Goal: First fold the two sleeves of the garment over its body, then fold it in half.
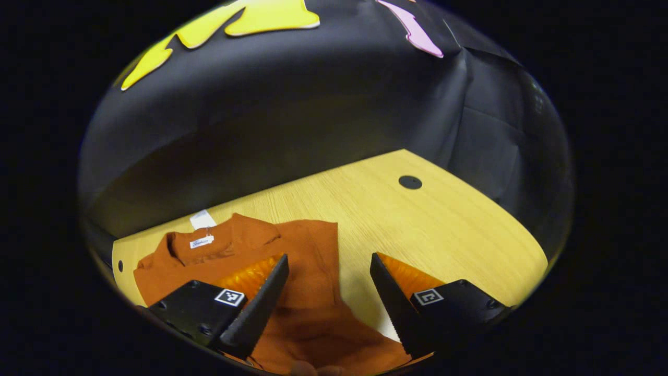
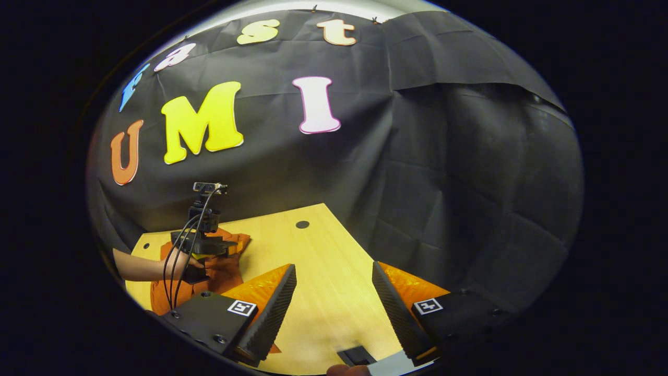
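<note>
The garment (image 1: pixel 308 292) lies on the table (image 1: pixel 433 224). Left gripper (image 1: pixel 329 297) hovers above it, jaws released. Right gripper (image 2: pixel 334 308) likewise gapes, holding nothing.

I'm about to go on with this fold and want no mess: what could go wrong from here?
1. The garment lies near the table edge; a pull might drag it off.
2. The left gripper hangs open with one finger over bare wood, so it might catch only one layer.
3. The right gripper, open, sits away from the cloth, leaving it unpinned.
</note>
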